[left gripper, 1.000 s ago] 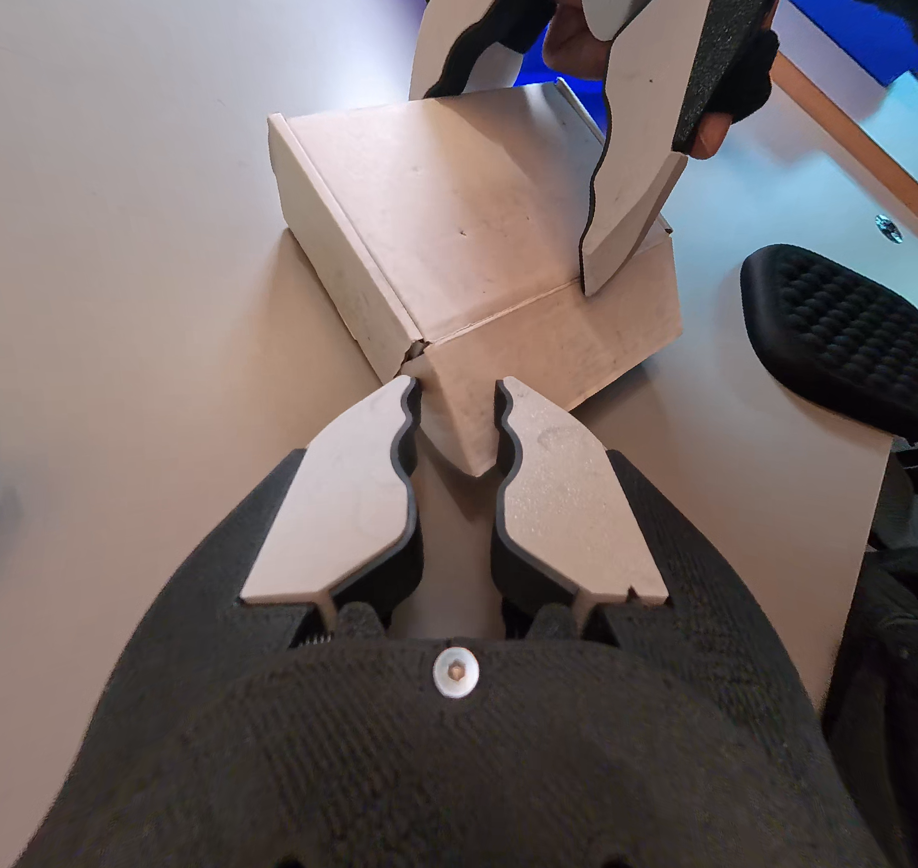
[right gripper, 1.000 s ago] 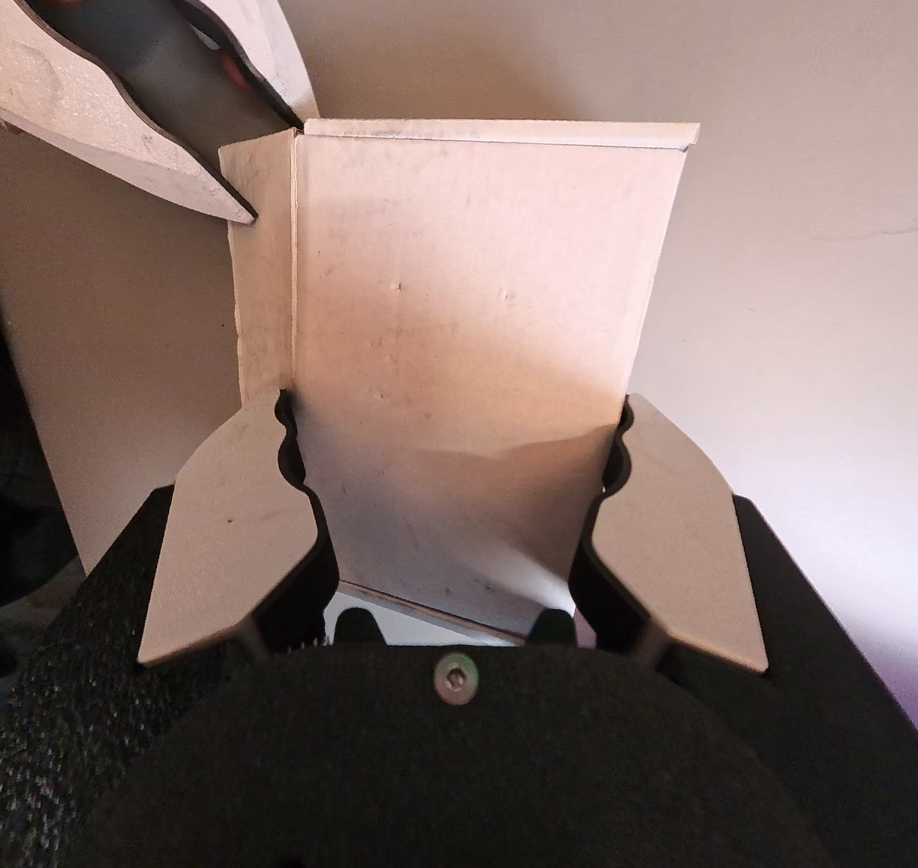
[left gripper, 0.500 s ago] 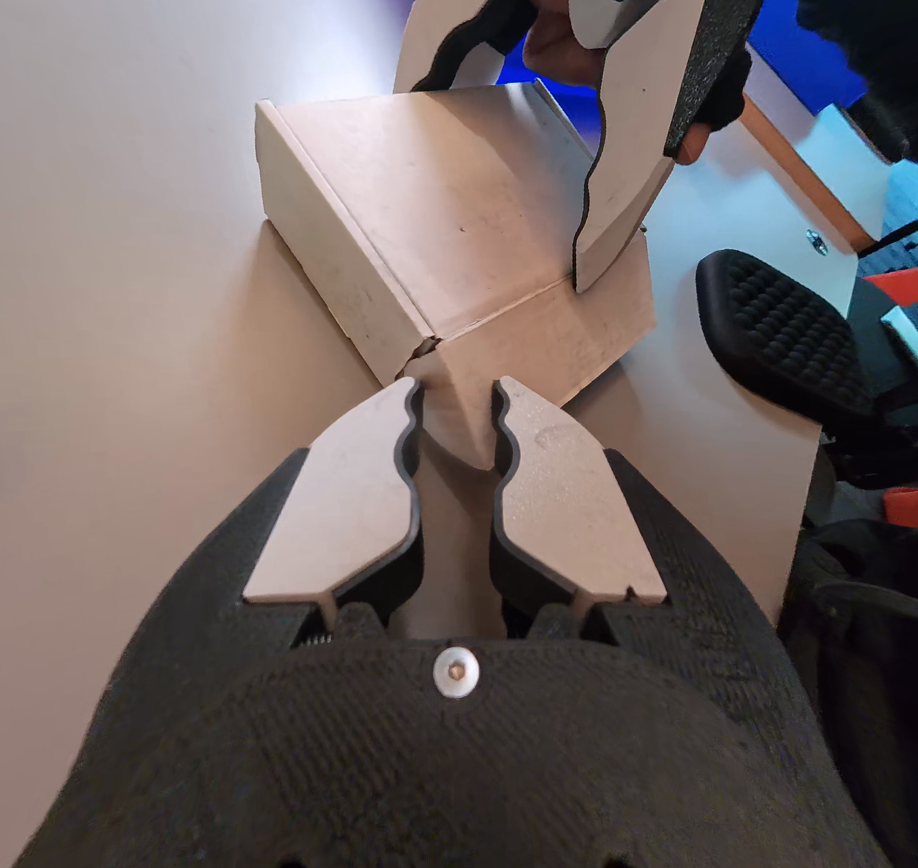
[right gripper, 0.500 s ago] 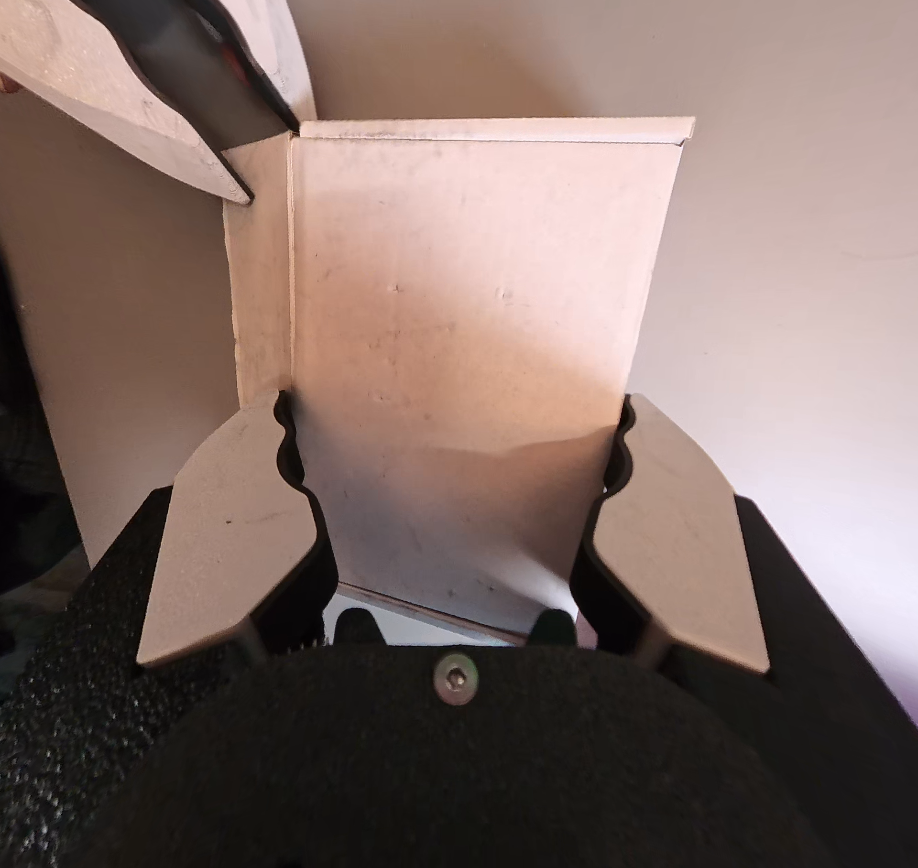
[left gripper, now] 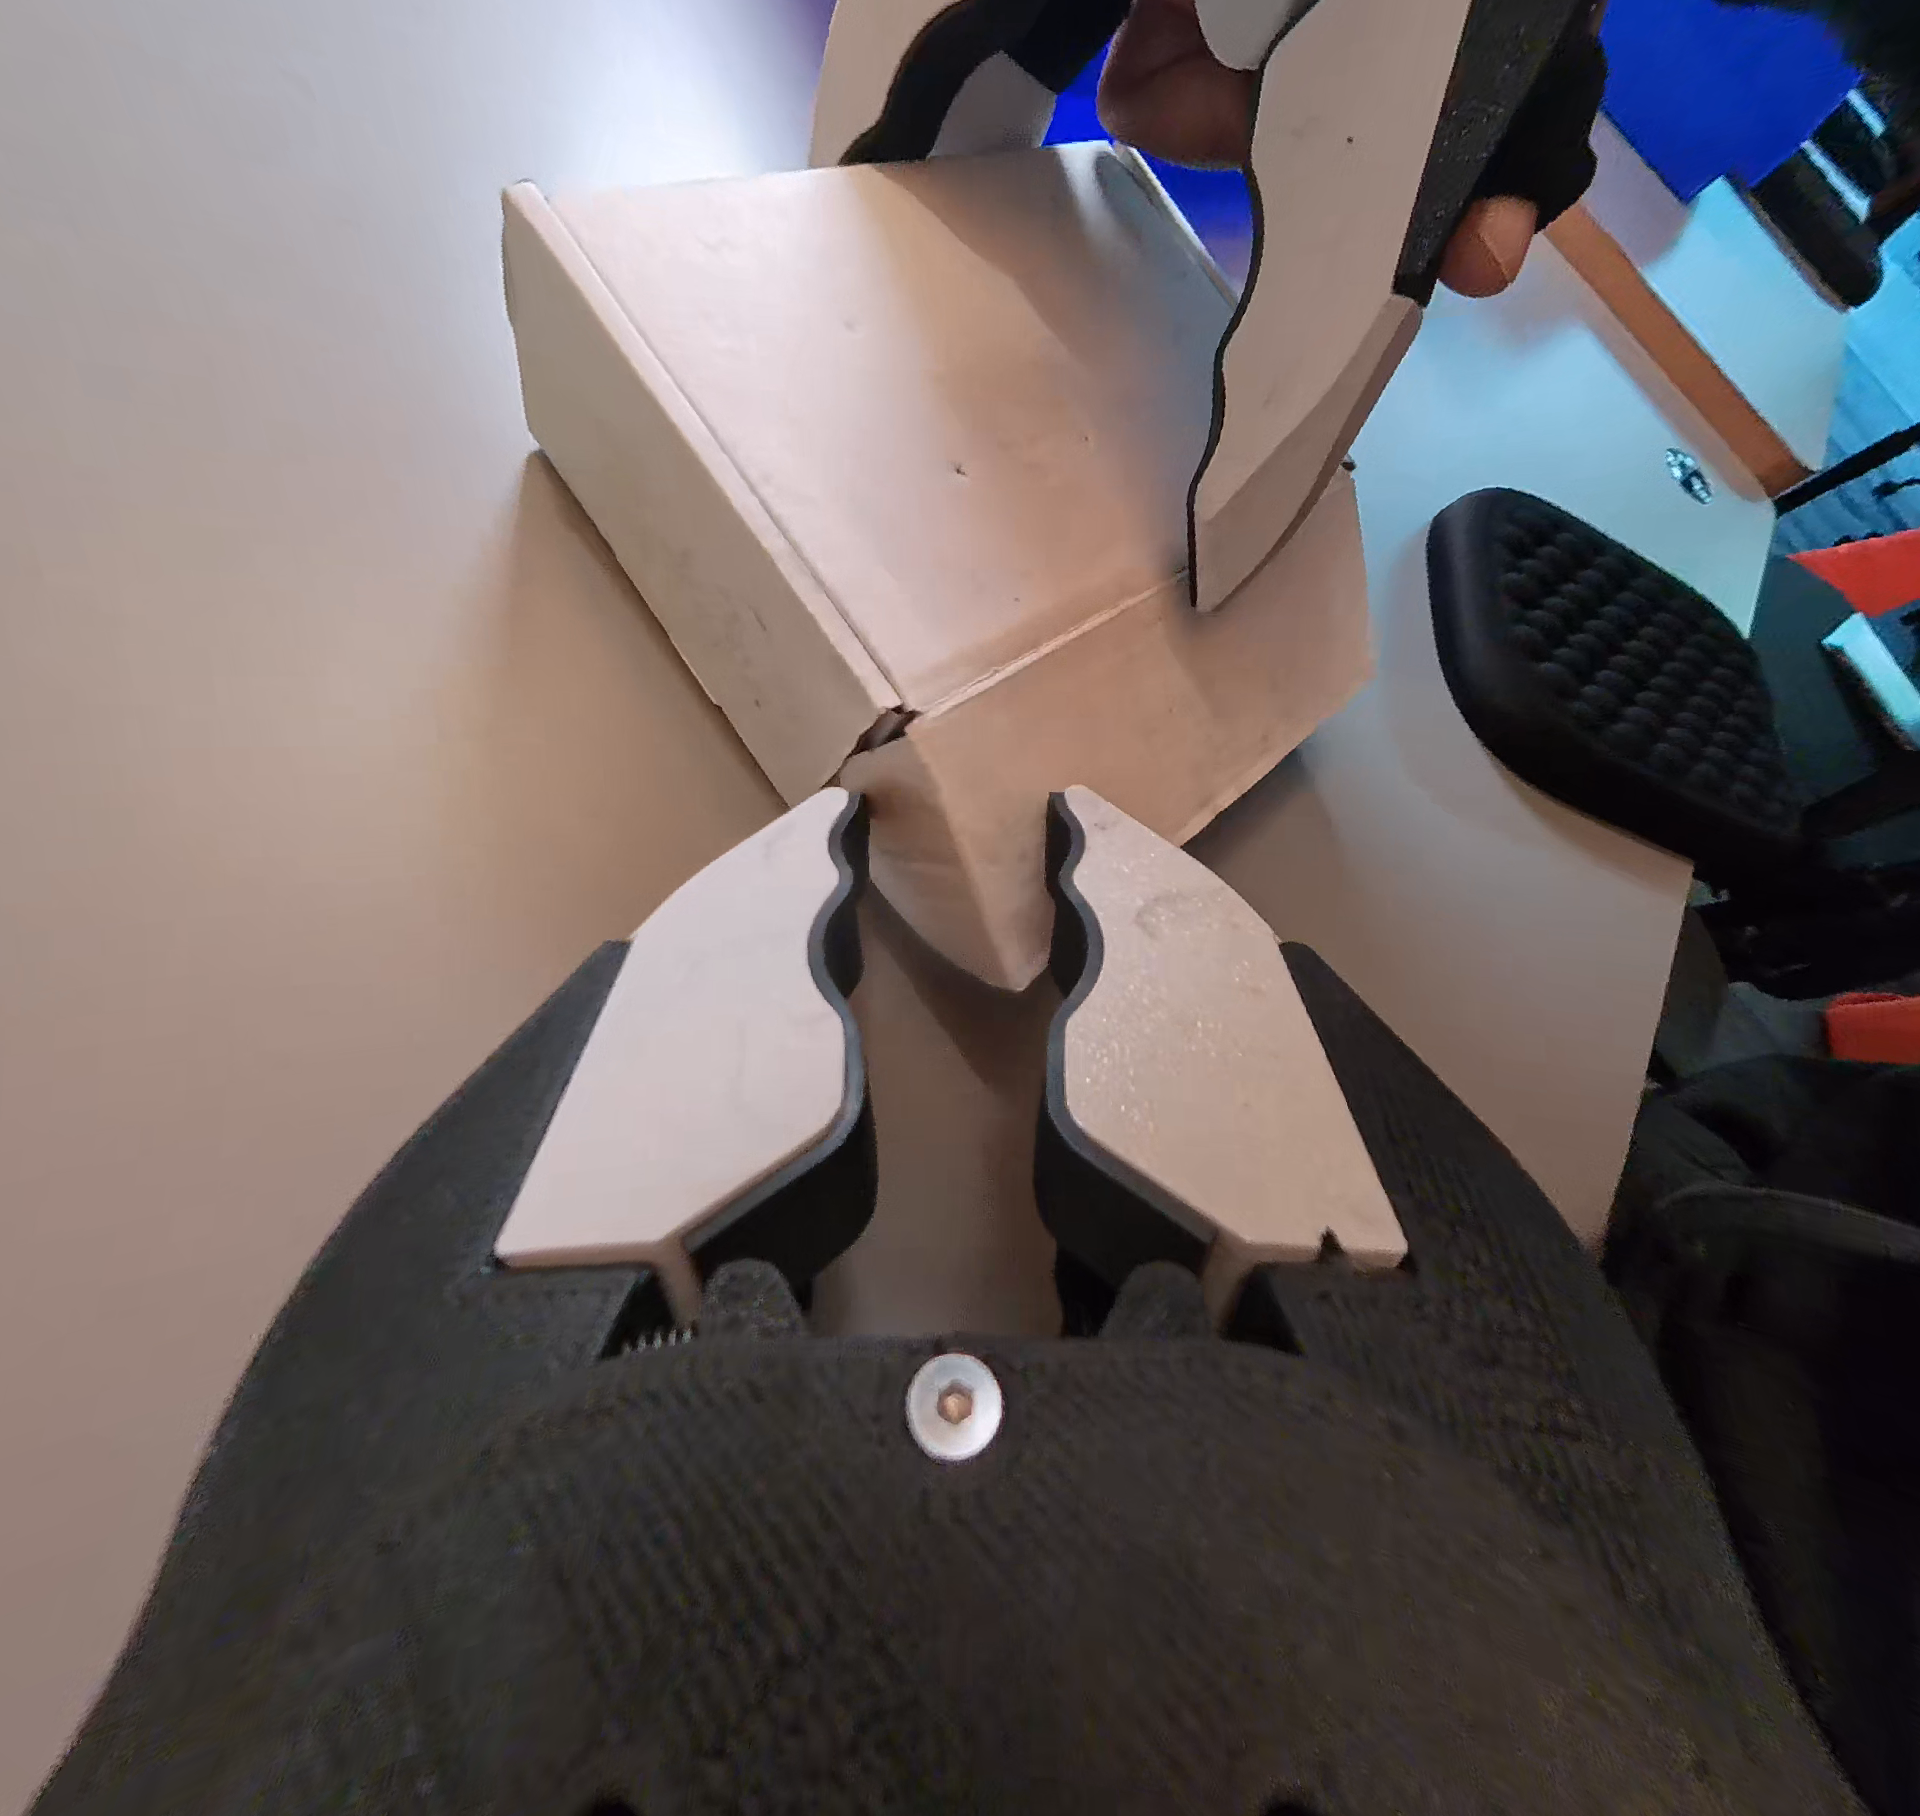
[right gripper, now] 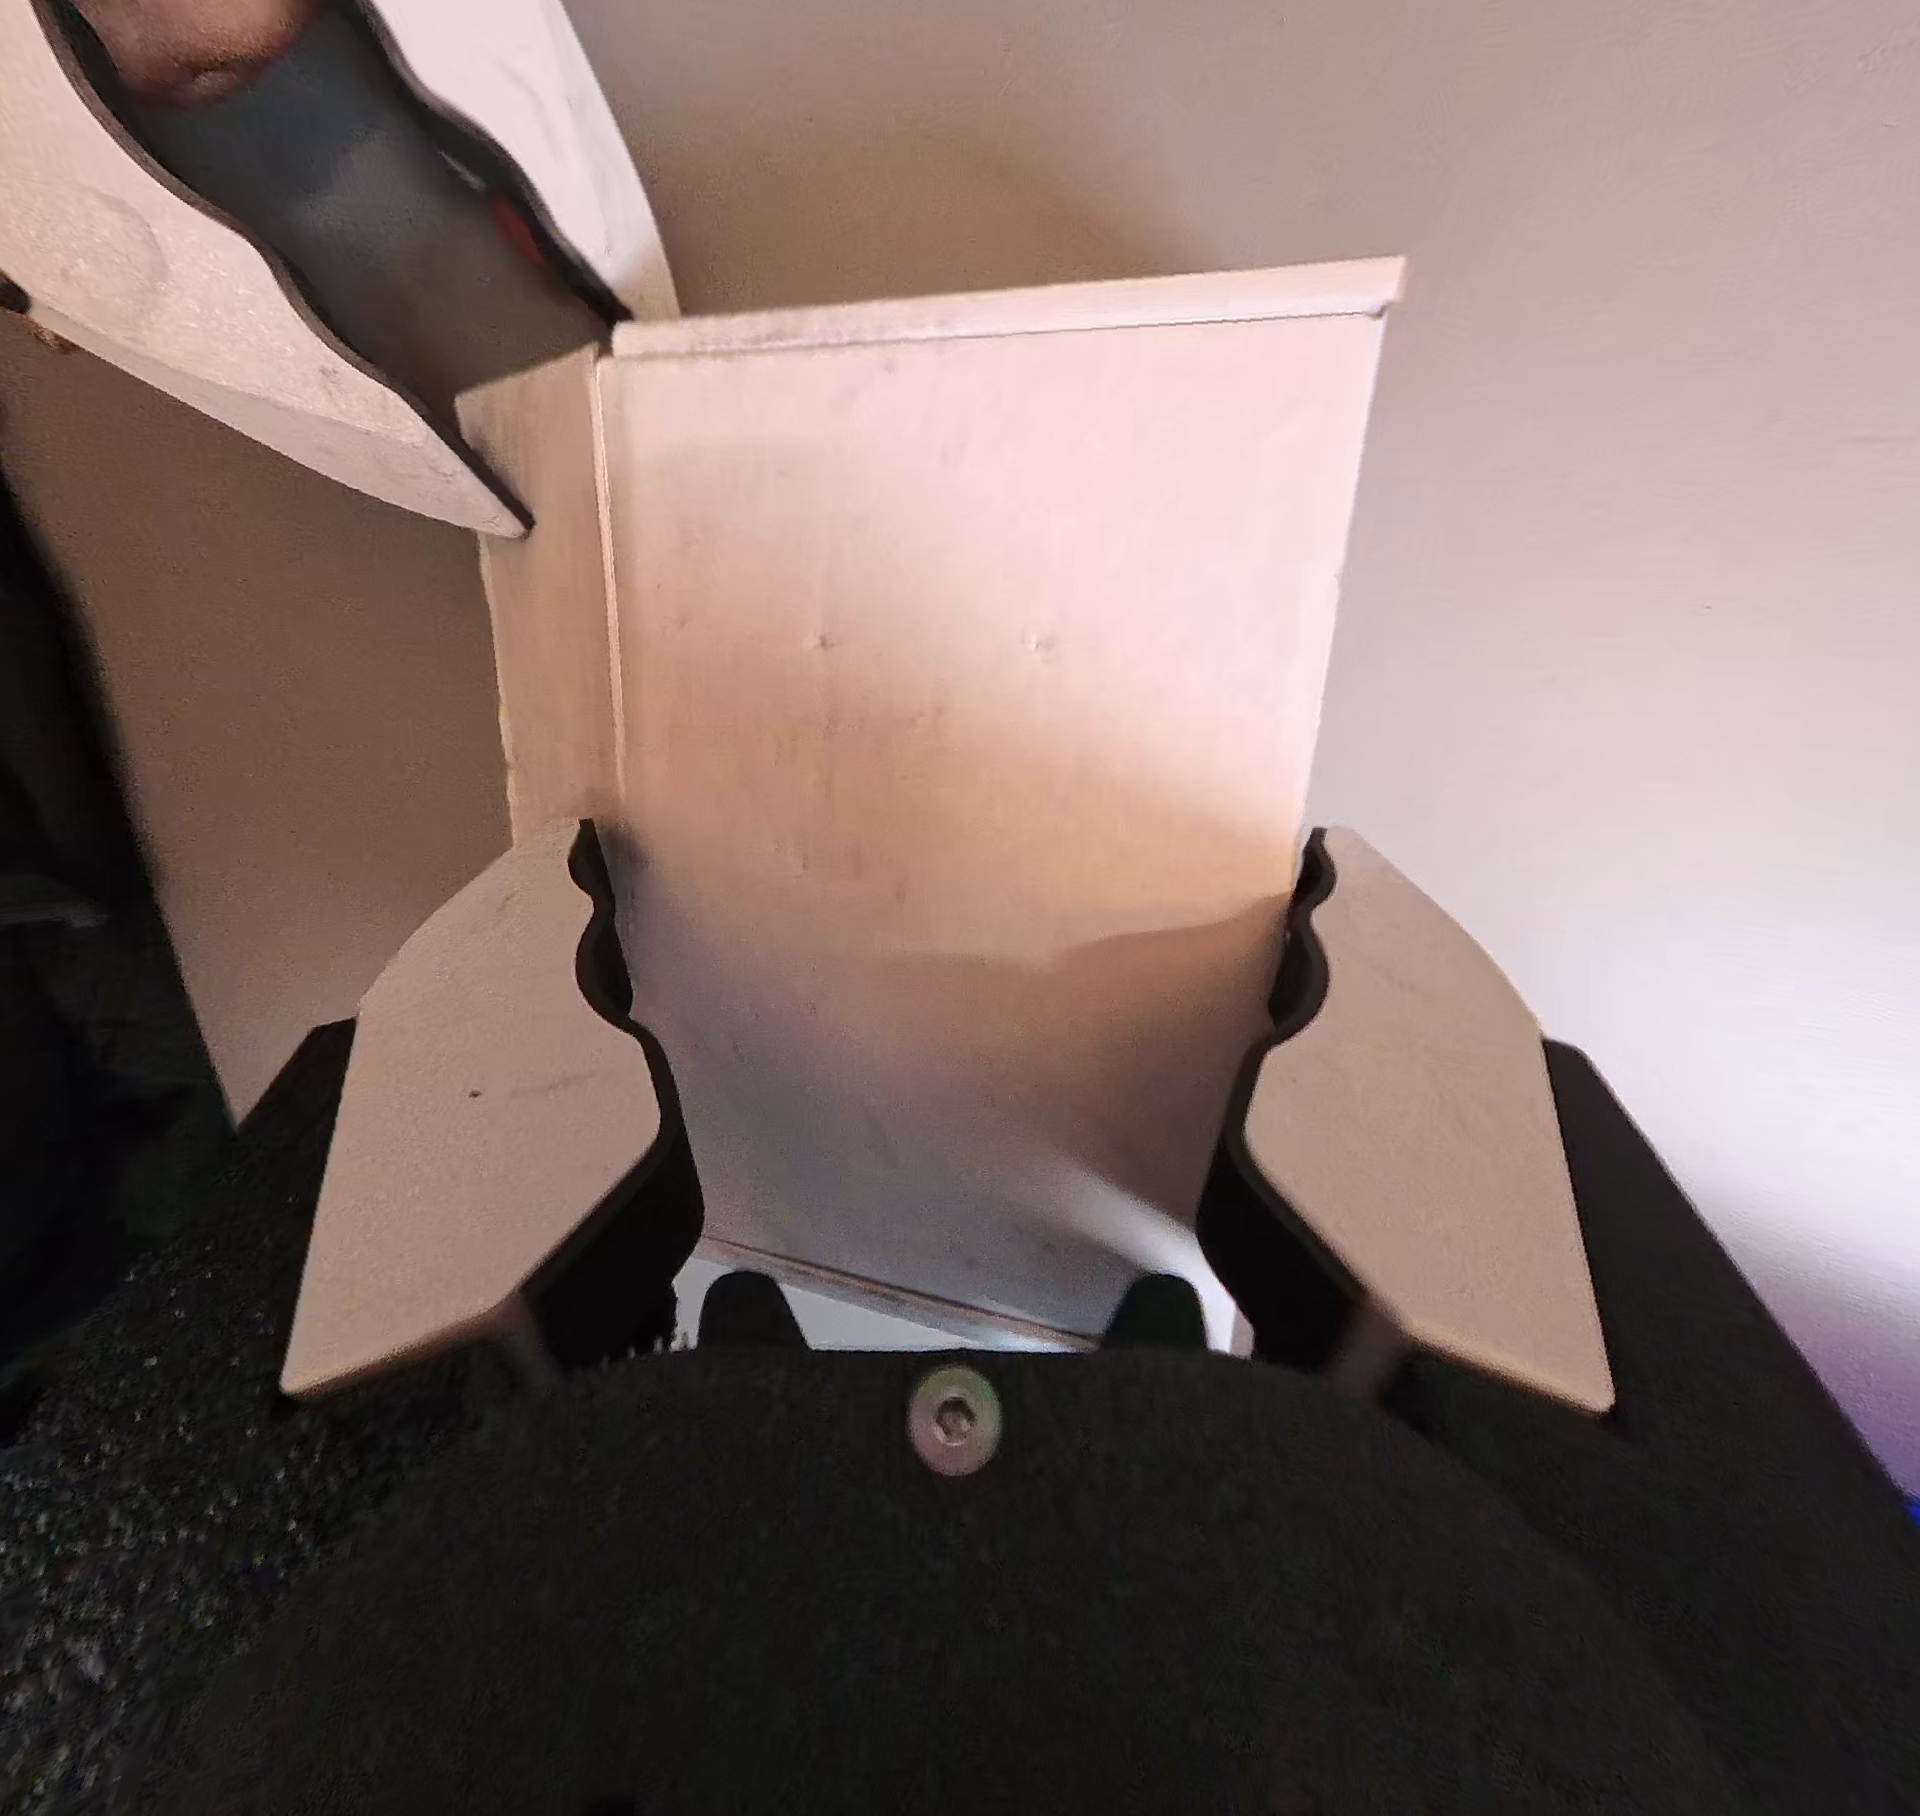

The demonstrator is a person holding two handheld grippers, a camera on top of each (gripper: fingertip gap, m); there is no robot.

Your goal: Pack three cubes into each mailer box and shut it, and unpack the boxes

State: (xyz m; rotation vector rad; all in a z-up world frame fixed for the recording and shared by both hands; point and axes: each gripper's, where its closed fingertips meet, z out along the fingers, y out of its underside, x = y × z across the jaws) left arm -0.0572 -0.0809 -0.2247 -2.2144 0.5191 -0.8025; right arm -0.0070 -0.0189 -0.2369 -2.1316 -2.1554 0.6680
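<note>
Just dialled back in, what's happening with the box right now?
A person is working a closed white cardboard mailer box on the pale table with two handheld grippers. The left gripper has its fingers either side of the box's near corner, apparently pinching it. The right gripper is spread wide across the box's width, its fingers against both side walls. The lid looks flat and shut; no cubes are visible, so I cannot tell whether it is packed.
</note>
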